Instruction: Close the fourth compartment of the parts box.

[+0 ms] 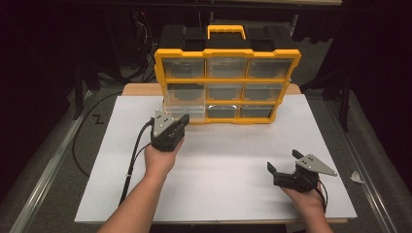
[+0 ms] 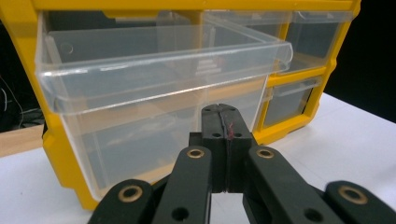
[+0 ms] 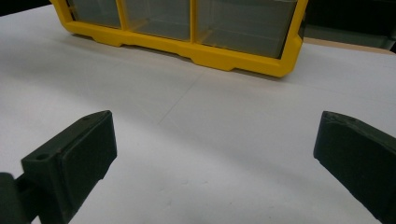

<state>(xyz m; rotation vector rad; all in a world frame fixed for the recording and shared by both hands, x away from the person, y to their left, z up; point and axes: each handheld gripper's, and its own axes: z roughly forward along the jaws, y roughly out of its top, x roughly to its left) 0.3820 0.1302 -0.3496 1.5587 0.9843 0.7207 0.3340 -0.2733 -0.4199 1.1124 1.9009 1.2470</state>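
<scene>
While one yellow organizer (image 1: 227, 73) shows nine drawers, left gripper (image 1: 180, 121) jaws closed empty, right gripper (image 1: 283, 162) jaws open.

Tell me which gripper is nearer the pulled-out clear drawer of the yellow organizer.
Left. The left gripper, jaws shut, sits right in front of the clear drawer at the organizer's lower left. The right gripper, jaws open, rests far off near the table's front right.

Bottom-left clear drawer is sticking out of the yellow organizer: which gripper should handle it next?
Left. The left gripper, jaws shut, sits right at the protruding clear drawer; the right gripper rests open, well away from the yellow organizer.
</scene>
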